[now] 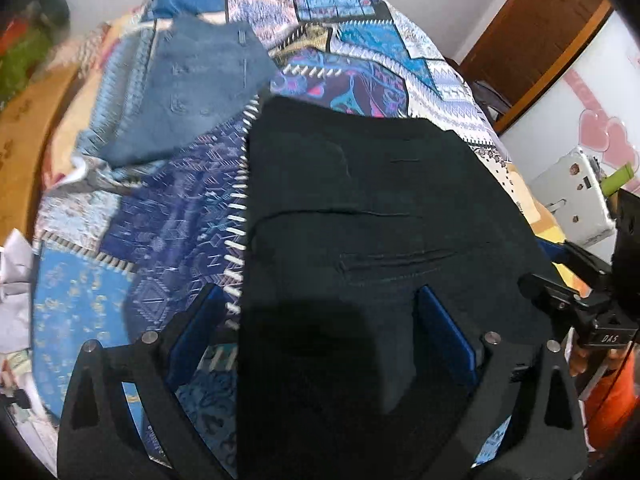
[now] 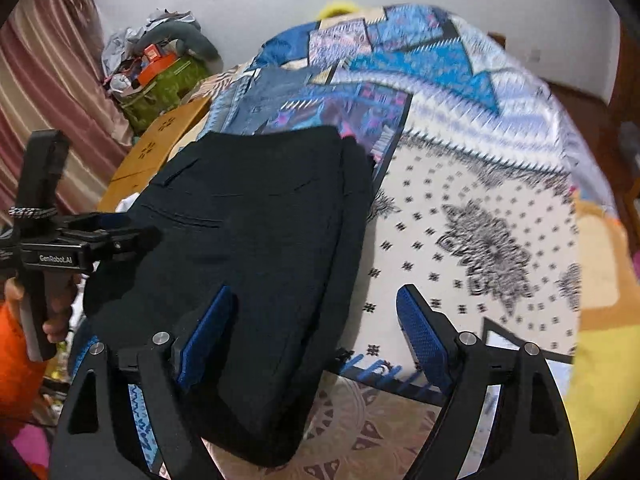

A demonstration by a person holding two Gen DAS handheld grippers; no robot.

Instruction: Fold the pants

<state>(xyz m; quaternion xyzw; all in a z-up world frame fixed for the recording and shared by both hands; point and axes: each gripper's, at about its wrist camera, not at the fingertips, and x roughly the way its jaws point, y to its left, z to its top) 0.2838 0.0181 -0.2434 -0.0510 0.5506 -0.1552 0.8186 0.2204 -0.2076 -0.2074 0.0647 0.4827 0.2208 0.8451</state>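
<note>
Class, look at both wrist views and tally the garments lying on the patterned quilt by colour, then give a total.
Black: 1, the folded pants
Blue denim: 1, the jeans
Total: 2 garments on the quilt

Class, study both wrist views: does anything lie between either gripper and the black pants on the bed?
Nothing visible does. The black pants lie directly between the open fingers of the left gripper. The right gripper, also open, straddles their right edge. The folded jeans lie further back on the quilt.
</note>
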